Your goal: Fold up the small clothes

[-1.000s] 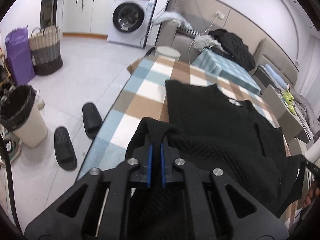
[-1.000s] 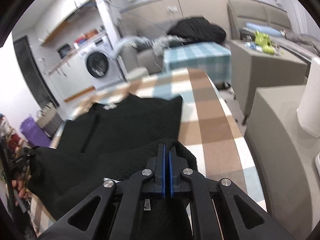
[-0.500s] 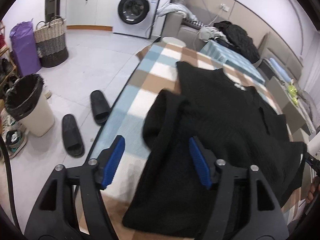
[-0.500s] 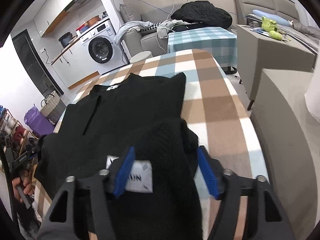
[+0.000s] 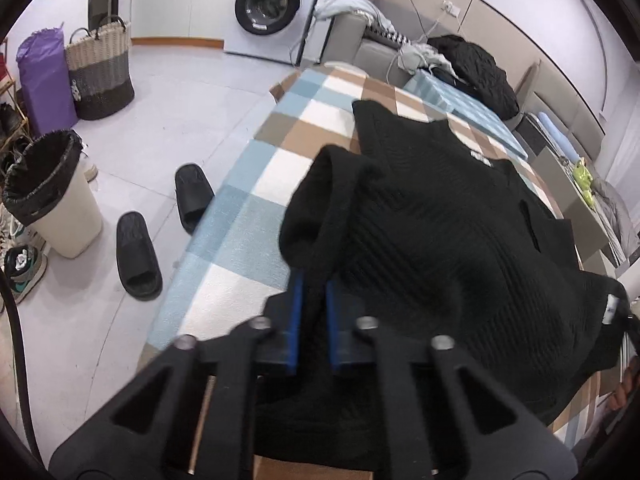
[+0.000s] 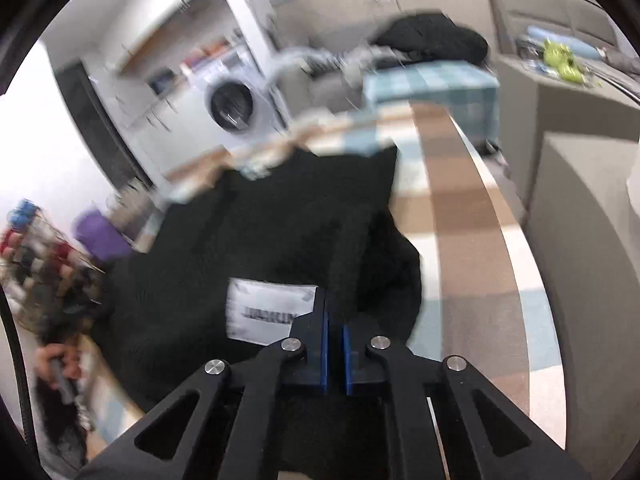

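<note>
Item: one black knit garment (image 5: 440,232), ribbed texture, lying on a bench covered with a checked cloth (image 5: 256,208) of blue, tan and white squares. The far part lies flat on the cloth, with a small white tag (image 5: 480,157) at the neckline. The near part is bunched and doubled over the flat part, forming a rolled, tube-like fold at the garment's left edge. A large white label (image 6: 268,310) with dark lettering, too blurred to read, shows on the near part in the right wrist view.

Left gripper (image 5: 312,304): blue pads drawn close together, pinching a fold of the garment's near left edge; black knit fills the narrow gap between them.

Right gripper (image 6: 335,340): blue pads likewise nearly together, clamped on a fold of the near right part, just beside the white label. This view is motion-blurred.

Both grippers have just closed onto the fabric.

Surroundings: washing machine (image 5: 272,8), woven basket (image 5: 100,72), purple bag (image 5: 46,80), lined waste bin (image 5: 52,196), two black slippers (image 5: 138,256) on the floor, a dark heap of clothing (image 5: 476,72) beyond the bench.
</note>
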The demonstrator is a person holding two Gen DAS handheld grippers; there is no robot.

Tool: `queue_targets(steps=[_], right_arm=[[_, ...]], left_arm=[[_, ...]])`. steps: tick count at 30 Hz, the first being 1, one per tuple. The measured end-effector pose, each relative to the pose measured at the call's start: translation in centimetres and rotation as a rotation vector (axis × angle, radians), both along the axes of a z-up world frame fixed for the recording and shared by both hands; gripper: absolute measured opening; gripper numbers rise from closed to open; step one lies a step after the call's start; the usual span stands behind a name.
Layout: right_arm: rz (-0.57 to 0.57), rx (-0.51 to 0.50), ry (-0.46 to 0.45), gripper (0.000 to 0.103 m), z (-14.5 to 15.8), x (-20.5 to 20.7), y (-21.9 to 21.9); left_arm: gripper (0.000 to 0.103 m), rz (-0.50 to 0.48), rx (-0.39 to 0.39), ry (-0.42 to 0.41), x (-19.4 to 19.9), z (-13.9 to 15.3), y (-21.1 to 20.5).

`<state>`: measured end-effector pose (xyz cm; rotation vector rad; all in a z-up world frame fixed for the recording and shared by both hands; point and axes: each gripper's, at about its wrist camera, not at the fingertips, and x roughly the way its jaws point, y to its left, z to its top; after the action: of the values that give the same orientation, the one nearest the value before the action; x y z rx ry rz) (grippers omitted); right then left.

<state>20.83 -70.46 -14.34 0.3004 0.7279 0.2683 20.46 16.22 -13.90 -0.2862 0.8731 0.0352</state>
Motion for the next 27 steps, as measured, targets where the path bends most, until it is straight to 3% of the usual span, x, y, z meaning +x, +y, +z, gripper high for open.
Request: queue_targets(steps=[3, 5, 7, 10, 12, 14, 17, 19, 20, 21, 23, 27], right_arm=[[-0.031, -0.062, 0.051, 0.005, 0.1, -0.9, -0.6], [-0.068, -0.133, 0.153, 0.005, -1.4, -0.6, -0.9], [-0.078, -0.141, 0.224, 0.005, -2.5, -0.2, -1.1], [-0.092, -0.112, 0.218, 0.013, -2.7, -0.3, -1.5], [-0.094, -0.053, 0.205, 0.026, -2.5, -0.4, -2.0], [-0.096, -0.014, 0.182, 0.035, -2.4, -0.1, -2.1], [-0.094, 0.008, 0.173, 0.035, -2.4, 0.9, -1.9], [-0.1, 0.0, 0.174, 0.034, -2.4, 1.6, -1.4], [-0.09, -0.011, 0.163, 0.022, -2.3, 1.8, -1.0], [-0.078, -0.022, 0.149, 0.012, -2.0, 2.1, -0.7], [-0.05, -0.041, 0.09, 0.006, -1.0, 1.9, 0.0], [-0.048, -0.047, -0.041, 0.005, 2.1, 1.3, 0.2]], left_arm=[[0.004, -0.005, 0.021, -0.002, -0.5, 0.2, 0.1], [0.004, -0.009, 0.024, 0.018, -0.6, -0.2, 0.1], [0.004, -0.011, 0.027, 0.021, -0.8, -0.3, 0.2], [0.007, -0.004, 0.002, 0.006, -1.1, -0.1, 0.6], [0.014, -0.003, -0.032, 0.008, -1.1, -0.1, 0.9], [0.027, -0.006, -0.065, 0.008, -0.8, 0.0, 1.1], [0.033, -0.003, -0.084, 0.003, -0.2, 0.2, 1.0], [0.031, -0.004, -0.092, -0.001, 0.3, 0.2, 0.7], [0.012, -0.007, -0.096, -0.005, 0.5, 0.2, 0.6], [0.002, -0.005, -0.092, -0.013, 0.6, 0.4, 0.4], [0.002, 0.014, -0.075, -0.052, 0.5, 1.1, 0.5], [0.002, 0.01, -0.071, -0.139, 0.5, 3.7, 0.4]])
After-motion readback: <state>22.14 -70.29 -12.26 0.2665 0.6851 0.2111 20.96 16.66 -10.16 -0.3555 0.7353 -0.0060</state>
